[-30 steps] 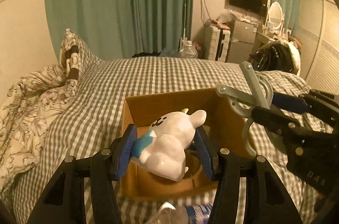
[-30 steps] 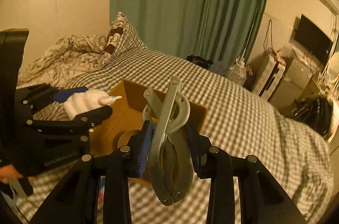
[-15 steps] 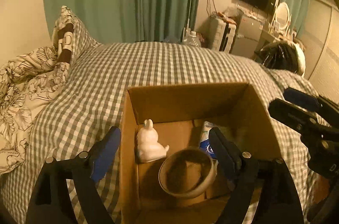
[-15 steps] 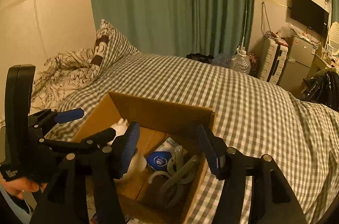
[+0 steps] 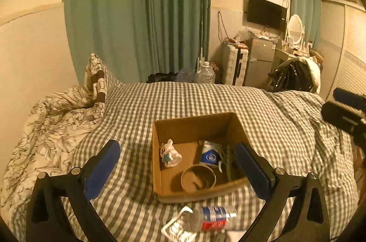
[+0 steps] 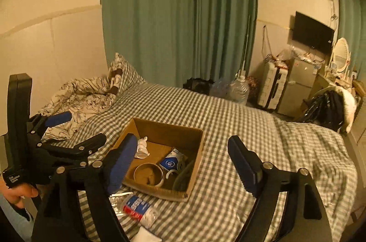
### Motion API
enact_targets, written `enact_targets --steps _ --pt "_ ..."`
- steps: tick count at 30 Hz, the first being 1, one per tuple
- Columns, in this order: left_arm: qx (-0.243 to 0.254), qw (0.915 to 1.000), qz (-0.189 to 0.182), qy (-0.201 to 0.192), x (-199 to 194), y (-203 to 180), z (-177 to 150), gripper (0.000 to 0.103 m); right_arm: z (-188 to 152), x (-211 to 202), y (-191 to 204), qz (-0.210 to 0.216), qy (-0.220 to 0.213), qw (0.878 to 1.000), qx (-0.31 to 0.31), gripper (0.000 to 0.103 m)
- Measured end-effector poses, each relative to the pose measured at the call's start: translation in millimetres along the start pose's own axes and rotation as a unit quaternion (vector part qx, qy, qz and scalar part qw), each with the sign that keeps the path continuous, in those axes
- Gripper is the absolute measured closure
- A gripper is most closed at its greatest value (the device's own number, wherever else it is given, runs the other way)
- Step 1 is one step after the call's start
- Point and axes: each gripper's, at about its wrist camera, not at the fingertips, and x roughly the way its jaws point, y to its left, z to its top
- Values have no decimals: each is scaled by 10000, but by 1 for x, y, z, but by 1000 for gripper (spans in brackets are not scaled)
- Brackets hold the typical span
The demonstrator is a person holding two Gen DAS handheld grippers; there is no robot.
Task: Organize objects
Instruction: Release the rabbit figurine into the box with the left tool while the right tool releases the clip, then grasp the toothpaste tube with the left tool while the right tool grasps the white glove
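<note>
An open cardboard box (image 5: 194,125) (image 6: 194,155) sits on the checked bed. Inside lie a white bunny figure (image 5: 170,154) (image 6: 142,147), a brown tape roll (image 5: 198,178) (image 6: 148,174), a blue-and-white pouch (image 5: 209,154) (image 6: 172,160) and a grey hand-grip tool (image 5: 226,157) (image 6: 183,173). My left gripper (image 5: 176,170) is open and empty, raised above the box's near side. My right gripper (image 6: 180,162) is open and empty, also raised above the box. A clear plastic bottle (image 5: 212,220) (image 6: 137,208) with a red-blue label lies on the bed in front of the box.
A floral duvet and pillow (image 5: 57,114) are bunched at the bed's left. Green curtains (image 5: 137,13), a water jug (image 5: 205,75), a suitcase, a small fridge (image 5: 260,59) and a chair with dark clothes (image 5: 295,77) stand beyond the bed.
Both grippers opened and dropped the bunny and the hand-grip tool into the box, then pulled up and back from it.
</note>
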Motion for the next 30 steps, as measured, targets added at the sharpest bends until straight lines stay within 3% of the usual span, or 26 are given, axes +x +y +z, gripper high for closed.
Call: enact_targets --steps 4,8,14,19,25,30 --pt "40 10000 -42 5 -29 1 -19 0 -14 -38 9 -140 1 9999 -16 13" --pt "-88 9999 -19 130 -45 4 -57 0 -46 -46 15 -202 263 9994 44 12" --pt "-384 9977 211 512 -40 10 -130 0 -126 -17 30 -190 958 9949 237 12" --pt "-338 9947 374 899 -20 7 -183 0 -199 11 55 -236 1501 9884 80 12" --pt "-205 9927 558 1047 -10 12 -211 0 -243 35 86 113 2009 9789 -355 12" --pt "-185 9931 547 1017 -10 14 -215 0 -260 60 96 523 2308 9713 -237 12"
